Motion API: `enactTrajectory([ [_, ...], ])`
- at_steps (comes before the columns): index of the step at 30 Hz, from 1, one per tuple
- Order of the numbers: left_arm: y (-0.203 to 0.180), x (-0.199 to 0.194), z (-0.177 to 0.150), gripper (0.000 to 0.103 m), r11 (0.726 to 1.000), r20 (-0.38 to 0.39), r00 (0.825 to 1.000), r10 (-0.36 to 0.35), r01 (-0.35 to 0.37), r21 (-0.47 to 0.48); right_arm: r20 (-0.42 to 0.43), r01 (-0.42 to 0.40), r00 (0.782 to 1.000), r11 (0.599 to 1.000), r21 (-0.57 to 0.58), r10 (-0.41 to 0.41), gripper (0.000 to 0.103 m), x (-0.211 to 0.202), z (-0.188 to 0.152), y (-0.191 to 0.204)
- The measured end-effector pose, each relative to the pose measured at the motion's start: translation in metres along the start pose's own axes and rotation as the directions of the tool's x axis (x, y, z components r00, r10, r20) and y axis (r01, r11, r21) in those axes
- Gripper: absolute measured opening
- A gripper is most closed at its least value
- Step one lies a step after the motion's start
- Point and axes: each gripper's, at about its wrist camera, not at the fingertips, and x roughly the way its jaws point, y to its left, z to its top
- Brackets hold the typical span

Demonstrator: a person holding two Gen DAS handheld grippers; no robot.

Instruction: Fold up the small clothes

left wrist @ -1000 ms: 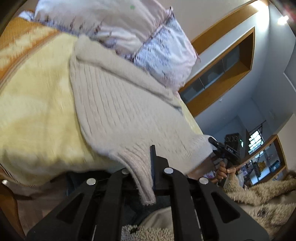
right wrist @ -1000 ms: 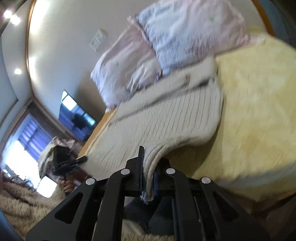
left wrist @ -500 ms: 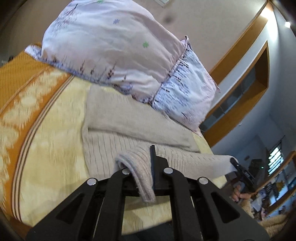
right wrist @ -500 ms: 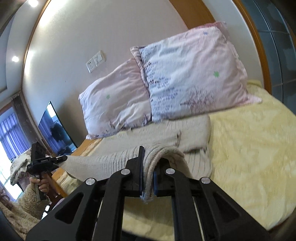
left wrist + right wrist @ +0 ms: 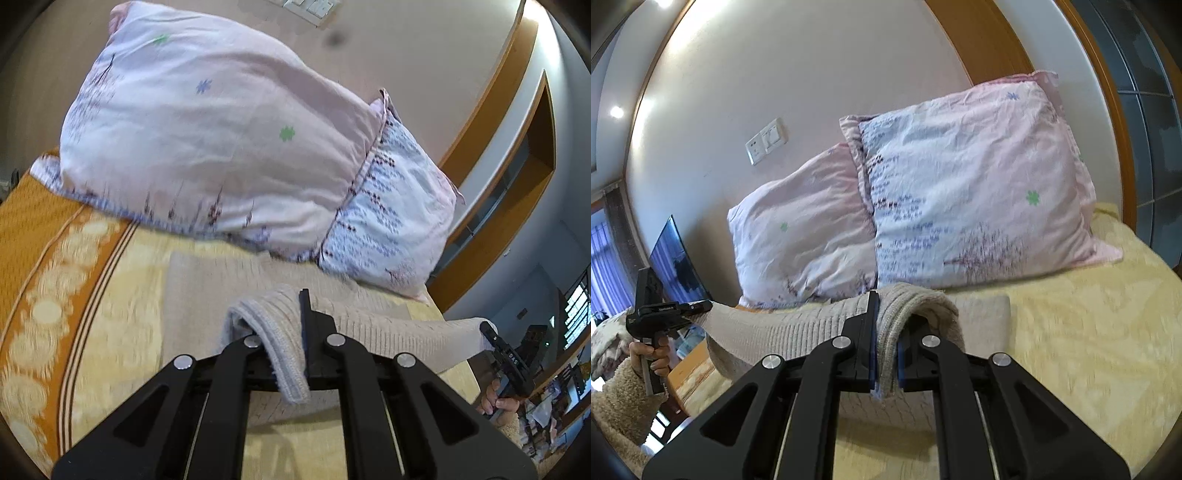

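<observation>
left gripper point(image 5: 291, 354) pinched one corner of the ribbed beige sweater point(image 5: 388, 332) | right gripper point(image 5: 884, 354) clamped the other corner | hem hung stretched between them above the yellow bedspread point(image 5: 1089, 332) | two pink pillows point(image 5: 960, 199) stood behind

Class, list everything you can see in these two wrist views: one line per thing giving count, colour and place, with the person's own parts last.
Knit sweater: one, beige ribbed, hem lifted over the bed, rest lying near the pillows.
Pillows: two, pink and white floral, against the wall.
Bedspread: one, yellow with orange border, covering the bed.
Wall switch plate: one, white, above the pillows.
Television: one, dark screen, left of the bed.
Left tongs: black, shut on the sweater hem.
Right tongs: black, shut on the sweater hem.
</observation>
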Motion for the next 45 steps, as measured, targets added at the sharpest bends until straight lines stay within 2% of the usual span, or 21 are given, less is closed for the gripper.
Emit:
enactTrajectory([
  [5,0.009,0.035,0.023,0.005,0.999,0.004,1.000,0.027,-0.027,-0.021,-0.005,0.022,1.000,0.999,0.043,-0.022,0.008,0.035,0.010,-0.014],
  [9,0.028,0.076,0.024,0.005,0.995,-0.048,0.997,0.068,-0.071,-0.064,-0.083,0.056,0.996,0.989,0.136,-0.045,0.008,0.074,0.004,-0.042],
  [13,0.052,0.116,0.019,0.005,0.985,-0.112,0.990,0.085,-0.100,-0.137,-0.194,0.121,0.978,0.967,0.224,-0.077,0.008,0.118,-0.009,-0.072],
  [19,0.082,0.156,0.013,0.005,0.959,-0.171,0.983,0.058,-0.103,-0.264,-0.302,0.222,0.943,0.942,0.253,-0.141,0.008,0.161,-0.018,-0.089],
  [21,0.087,0.164,0.012,0.006,0.952,-0.185,0.982,0.044,-0.098,-0.291,-0.324,0.243,0.935,0.927,0.287,-0.145,0.010,0.169,-0.019,-0.096],
  [22,0.090,0.168,0.012,0.008,0.945,-0.192,0.981,0.036,-0.096,-0.313,-0.336,0.252,0.931,0.917,0.308,-0.143,0.016,0.173,-0.019,-0.099],
  [23,0.092,0.169,0.012,0.013,0.941,-0.193,0.981,0.027,-0.091,-0.327,-0.337,0.251,0.931,0.914,0.320,-0.138,0.032,0.174,-0.018,-0.100],
  [24,0.094,0.169,0.013,0.019,0.937,-0.194,0.981,0.020,-0.086,-0.339,-0.329,0.245,0.935,0.911,0.332,-0.132,0.040,0.173,-0.018,-0.100],
  [25,0.095,0.165,0.015,0.035,0.934,-0.180,0.983,0.021,-0.084,-0.347,-0.315,0.241,0.940,0.911,0.336,-0.132,0.056,0.169,-0.017,-0.099],
  [26,0.095,0.160,0.018,0.047,0.934,-0.160,0.987,0.029,-0.084,-0.346,-0.295,0.242,0.944,0.913,0.327,-0.145,0.063,0.162,-0.015,-0.096],
  [28,0.095,0.143,0.023,0.050,0.941,-0.121,0.992,0.031,-0.070,-0.330,-0.263,0.234,0.952,0.924,0.301,-0.155,0.063,0.146,-0.010,-0.091],
  [33,0.091,0.109,0.019,0.050,0.963,-0.132,0.990,0.042,-0.075,-0.259,-0.233,0.241,0.957,0.921,0.307,-0.173,0.060,0.104,-0.007,-0.093],
  [37,0.088,0.089,0.004,0.050,0.977,-0.164,0.985,0.045,-0.078,-0.201,-0.262,0.254,0.948,0.927,0.278,-0.181,0.050,0.080,-0.019,-0.092],
  [41,0.085,0.076,-0.013,0.050,0.986,-0.186,0.980,0.078,-0.104,-0.134,-0.311,0.258,0.934,0.934,0.248,-0.176,0.048,0.073,-0.033,-0.088],
  [45,0.086,0.074,-0.024,0.050,0.986,-0.204,0.975,0.087,-0.114,-0.123,-0.339,0.277,0.921,0.934,0.227,-0.191,0.047,0.071,-0.043,-0.087],
])
